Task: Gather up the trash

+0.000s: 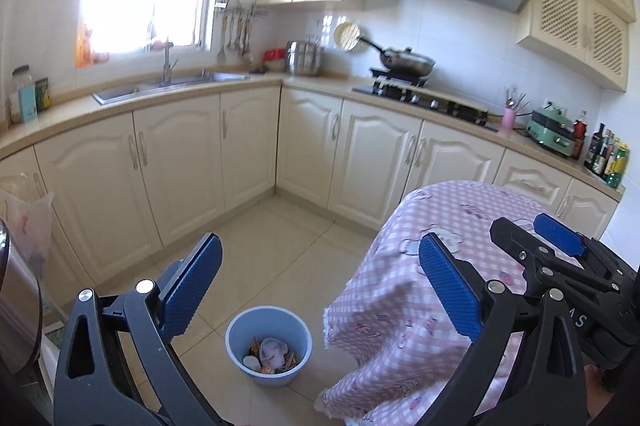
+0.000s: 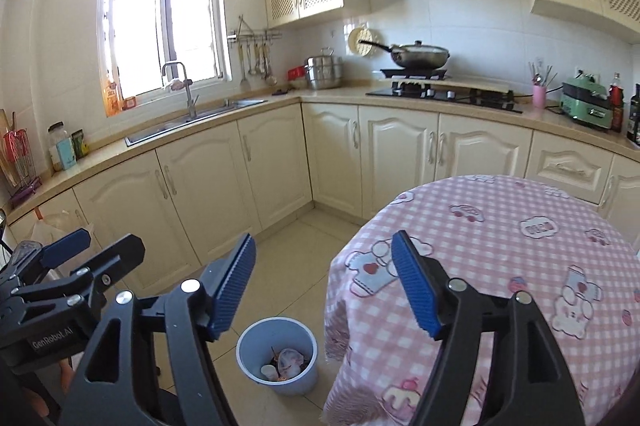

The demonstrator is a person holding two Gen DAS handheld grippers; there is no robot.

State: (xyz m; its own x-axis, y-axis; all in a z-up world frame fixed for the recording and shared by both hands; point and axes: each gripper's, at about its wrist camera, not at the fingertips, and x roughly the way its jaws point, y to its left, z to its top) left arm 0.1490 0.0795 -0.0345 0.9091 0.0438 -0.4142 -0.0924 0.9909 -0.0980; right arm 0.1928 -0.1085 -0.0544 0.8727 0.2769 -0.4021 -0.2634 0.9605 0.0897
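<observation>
Nearest the lens, the left gripper holds its blue pads wide apart with nothing between them. Beyond and below the gap stands a blue bin on the tiled floor, with the collected trash lying inside, clear of the fingers. Just right of the bin hangs the pink checked tablecloth. Also empty-jawed, the right gripper is spread above the same bin.

Tiled floor bears blue bin (trash inside), beside clothed table.
</observation>
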